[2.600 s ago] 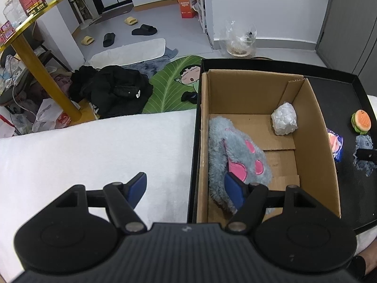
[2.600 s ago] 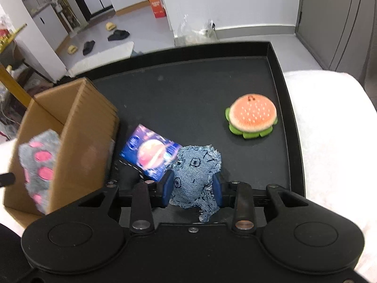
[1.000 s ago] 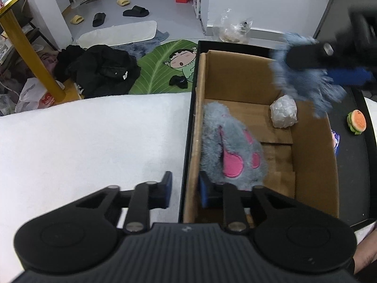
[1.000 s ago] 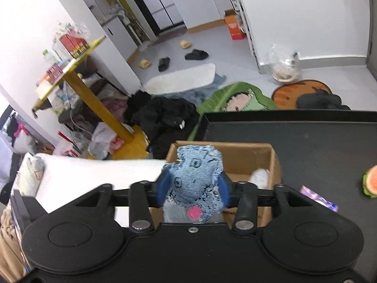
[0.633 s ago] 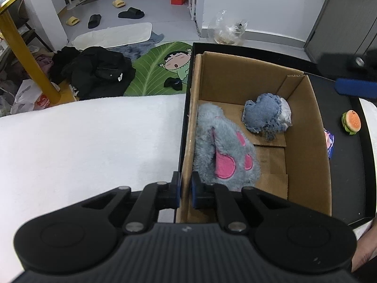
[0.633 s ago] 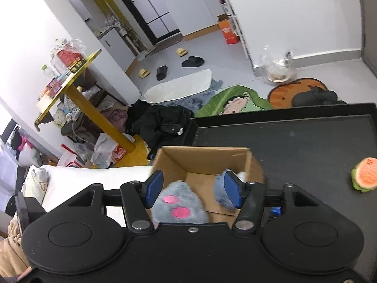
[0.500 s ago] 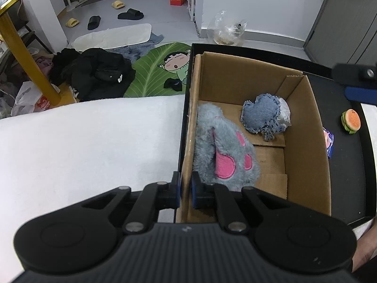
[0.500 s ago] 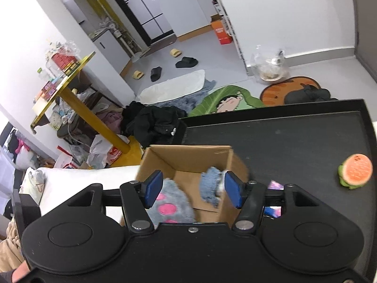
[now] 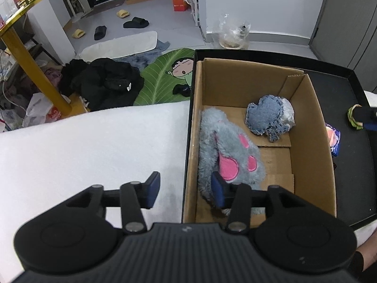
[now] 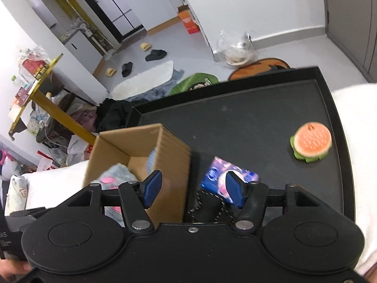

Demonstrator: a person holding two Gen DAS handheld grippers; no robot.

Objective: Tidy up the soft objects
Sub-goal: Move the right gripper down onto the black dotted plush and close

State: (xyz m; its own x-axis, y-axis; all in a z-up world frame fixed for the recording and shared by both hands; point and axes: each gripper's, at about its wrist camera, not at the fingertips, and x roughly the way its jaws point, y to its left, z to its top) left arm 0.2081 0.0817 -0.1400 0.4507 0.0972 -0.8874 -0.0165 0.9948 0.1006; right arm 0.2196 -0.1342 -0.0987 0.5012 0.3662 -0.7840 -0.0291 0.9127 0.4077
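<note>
A cardboard box (image 9: pixel 311 127) stands in the left end of a black tray (image 10: pixel 259 118). In it lie a grey plush paw with pink pads (image 9: pixel 231 151), a denim soft toy (image 9: pixel 266 115) and a white crumpled wad (image 9: pixel 288 115). My left gripper (image 9: pixel 185 191) straddles the box's left wall; its jaws are opening and the pads stand off the cardboard. My right gripper (image 10: pixel 193 189) hangs open and holds nothing, above the box's right wall (image 10: pixel 174 165) and a blue packet (image 10: pixel 226 176). A burger toy (image 10: pixel 311 141) sits on the tray to the right.
A white towel-covered surface (image 9: pixel 94 146) lies left of the tray. A black item with white stitching (image 10: pixel 207 207) lies under the right gripper. Beyond the far edge the floor holds dark clothes (image 9: pixel 106 82), mats and slippers, with a yellow table leg (image 9: pixel 35 75) at left.
The right gripper let the denim toy drop into the box, then swung right toward the tray. The left gripper, shut on the box wall half a second ago, has spread its jaws.
</note>
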